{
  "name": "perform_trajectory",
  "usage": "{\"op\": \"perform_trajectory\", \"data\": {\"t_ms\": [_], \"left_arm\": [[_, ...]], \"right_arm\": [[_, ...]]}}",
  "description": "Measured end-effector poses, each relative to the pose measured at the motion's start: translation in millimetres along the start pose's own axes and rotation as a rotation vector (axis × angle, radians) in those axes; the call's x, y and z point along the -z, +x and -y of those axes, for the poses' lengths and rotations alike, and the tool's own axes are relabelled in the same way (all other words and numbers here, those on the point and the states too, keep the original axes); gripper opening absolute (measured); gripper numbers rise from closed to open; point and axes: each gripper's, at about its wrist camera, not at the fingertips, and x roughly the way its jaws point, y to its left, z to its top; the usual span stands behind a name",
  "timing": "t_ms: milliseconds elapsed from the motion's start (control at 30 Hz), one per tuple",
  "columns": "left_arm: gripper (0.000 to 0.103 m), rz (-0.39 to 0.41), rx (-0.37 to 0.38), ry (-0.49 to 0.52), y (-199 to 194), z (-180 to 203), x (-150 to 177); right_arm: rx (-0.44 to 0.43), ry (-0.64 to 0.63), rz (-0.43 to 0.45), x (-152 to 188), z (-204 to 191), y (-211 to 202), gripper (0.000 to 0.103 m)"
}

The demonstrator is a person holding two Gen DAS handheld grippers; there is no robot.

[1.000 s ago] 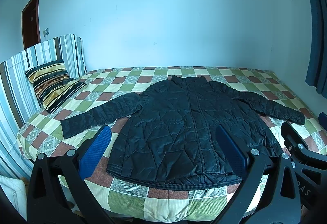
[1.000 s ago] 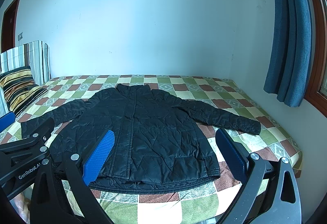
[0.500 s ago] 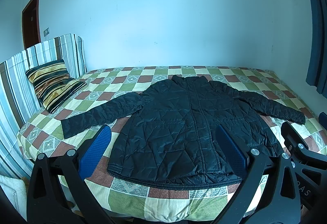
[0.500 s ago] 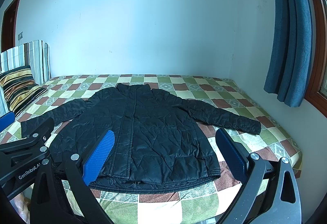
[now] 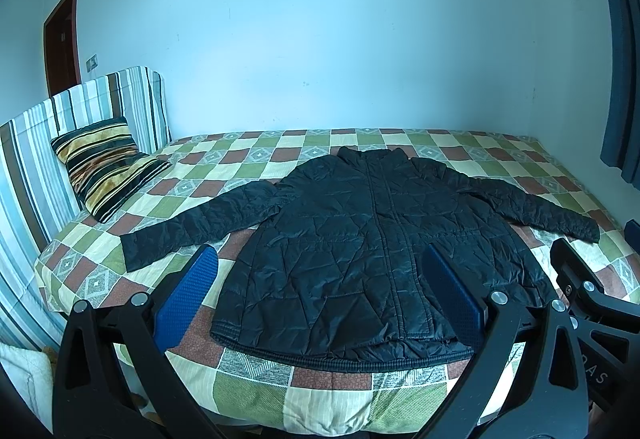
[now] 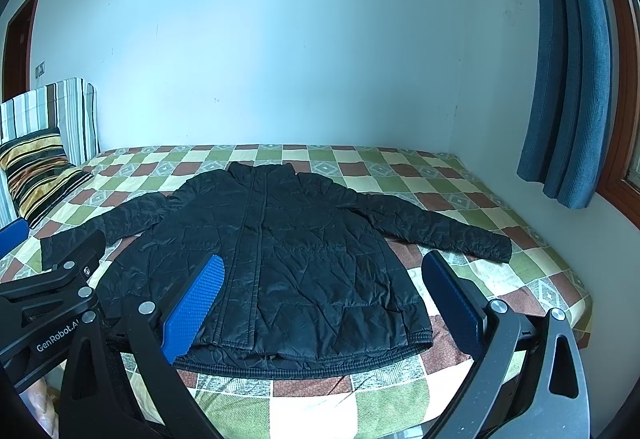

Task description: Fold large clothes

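Ahead of the left hand-held gripper (image 5: 320, 291), spread and holding nothing, one striped pillow (image 5: 106, 165) lies far to its left, and the one black jacket (image 5: 372, 239) lies flat on the bed (image 5: 328, 395), both sleeves out. The right hand-held gripper (image 6: 324, 295) is likewise spread and holding nothing, with the jacket's hem just beyond it. I judge folding not yet begun: two sleeves and the body remain.

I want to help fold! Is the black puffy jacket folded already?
Not yet. The black quilted jacket lies spread flat on the checkered bedspread, both sleeves stretched outward.
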Motion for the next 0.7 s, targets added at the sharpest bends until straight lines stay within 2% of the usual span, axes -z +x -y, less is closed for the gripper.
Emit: {"op": "perform_trajectory", "data": {"t_ms": [467, 700], "left_arm": [[0.101, -0.010, 0.001, 0.003, 1.2, -5.7, 3.5], [0.101, -0.069, -0.002, 0.018, 30.4, 0.5, 6.3]], "right_arm": [[-0.003, 0.002, -0.018, 4.9, 0.0, 10.8, 0.098], [-0.028, 0.006, -0.066, 9.7, -0.9, 36.3, 0.098]]}}
